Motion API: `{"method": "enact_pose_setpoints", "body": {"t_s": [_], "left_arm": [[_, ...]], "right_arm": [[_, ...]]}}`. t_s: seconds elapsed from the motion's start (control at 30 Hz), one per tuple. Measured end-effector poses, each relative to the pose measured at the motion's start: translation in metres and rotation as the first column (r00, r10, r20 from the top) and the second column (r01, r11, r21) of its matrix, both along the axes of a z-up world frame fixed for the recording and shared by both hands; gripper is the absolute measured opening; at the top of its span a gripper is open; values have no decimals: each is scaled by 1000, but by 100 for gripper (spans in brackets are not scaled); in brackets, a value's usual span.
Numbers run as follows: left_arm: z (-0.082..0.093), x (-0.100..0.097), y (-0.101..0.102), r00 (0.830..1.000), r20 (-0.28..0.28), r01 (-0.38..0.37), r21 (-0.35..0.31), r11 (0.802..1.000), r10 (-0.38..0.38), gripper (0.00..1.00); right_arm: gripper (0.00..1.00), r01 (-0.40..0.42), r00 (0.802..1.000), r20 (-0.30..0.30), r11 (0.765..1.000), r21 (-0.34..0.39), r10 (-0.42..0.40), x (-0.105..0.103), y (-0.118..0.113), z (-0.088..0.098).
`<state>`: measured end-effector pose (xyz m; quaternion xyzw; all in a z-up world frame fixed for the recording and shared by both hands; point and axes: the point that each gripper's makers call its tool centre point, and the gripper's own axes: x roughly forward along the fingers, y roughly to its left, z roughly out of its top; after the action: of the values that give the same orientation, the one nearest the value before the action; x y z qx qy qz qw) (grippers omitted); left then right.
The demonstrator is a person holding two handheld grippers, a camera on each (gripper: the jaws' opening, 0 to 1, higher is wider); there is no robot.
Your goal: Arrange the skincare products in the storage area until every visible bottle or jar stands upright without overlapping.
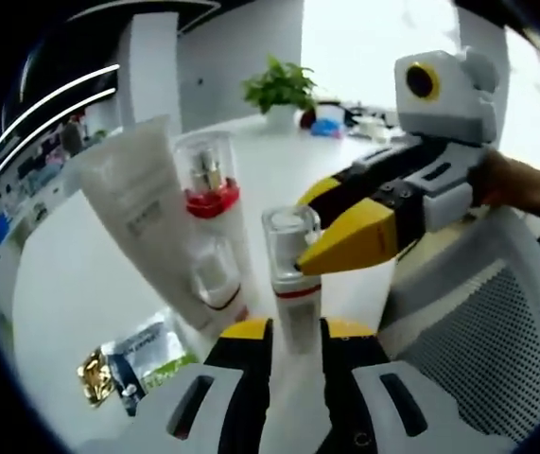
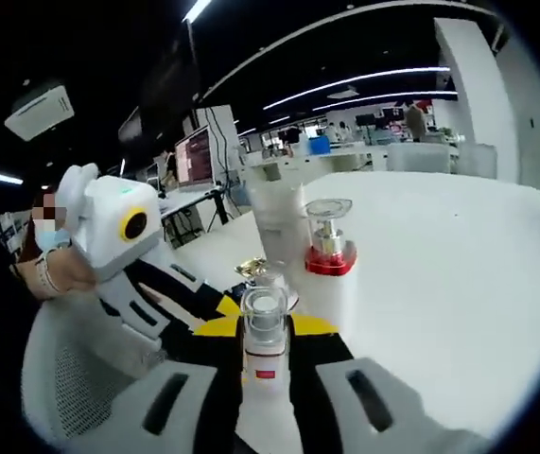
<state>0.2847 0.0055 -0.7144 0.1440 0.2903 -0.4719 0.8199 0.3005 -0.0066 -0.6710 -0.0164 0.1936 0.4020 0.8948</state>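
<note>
a: between both pairs of jaws stands the small bottle (image 1: 296, 284), long axis upright, clear cap on top and a red band below it. left gripper (image 1: 288, 364) holds its lower body from one side, jaws narrowed onto it.

b: and the right gripper (image 2: 266, 364)?

a: jaws closed on the same small bottle (image 2: 264, 336) from the opposite side; in the left gripper view its yellow tip touches the cap. both grippers are equally near, so the bottle lies straight ahead of each.

b: neighbours?

a: just behind the small bottle, a pump bottle (image 1: 215, 232) with a red collar stands upright, and a white tube (image 1: 142, 213) leans against the pump bottle. a mesh basket (image 1: 496, 331) lies beside the small bottle, and sachets (image 1: 142, 364) lie flat on the white table (image 1: 80, 284) on its other side.

b: judgement?

a: the bottle probably needs setting down clear of the pump bottle; the leaning tube remains unsorted.
</note>
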Motion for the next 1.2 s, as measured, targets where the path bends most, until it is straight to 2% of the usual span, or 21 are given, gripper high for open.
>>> {"method": "enact_pose_setpoints", "body": {"t_s": [0.3,0.37,0.5,0.63,0.87,0.93,1.2], "left_arm": [[-1,-2,-1,1000,-4,5,-1,1000,-5,17],[-1,-2,-1,1000,-8,6,-3,1000,-6,17],[-1,-3,-1,1000,-6,11,0,1000,-11,17],[-3,-4,-2,1000,-9,20,5,1000,-20,17],[-3,-5,-3,1000,-10,25,6,1000,-25,17],[-3,-6,-4,1000,-11,28,6,1000,-28,17],[-2,-10,-8,999,-18,48,-2,999,-48,16]], "right_arm": [[17,33,999,31,999,-17,-32,13,-10,-6],[17,29,998,58,999,-27,-27,14,-10,-5],[17,19,998,62,999,-29,-18,13,-9,-5],[18,-1,995,96,998,-63,8,9,-7,-4],[20,-30,995,87,996,-78,37,4,-7,-6],[22,-44,996,76,993,-107,53,1,-9,-10],[23,-58,997,47,989,-134,65,-2,-17,-22]]}}
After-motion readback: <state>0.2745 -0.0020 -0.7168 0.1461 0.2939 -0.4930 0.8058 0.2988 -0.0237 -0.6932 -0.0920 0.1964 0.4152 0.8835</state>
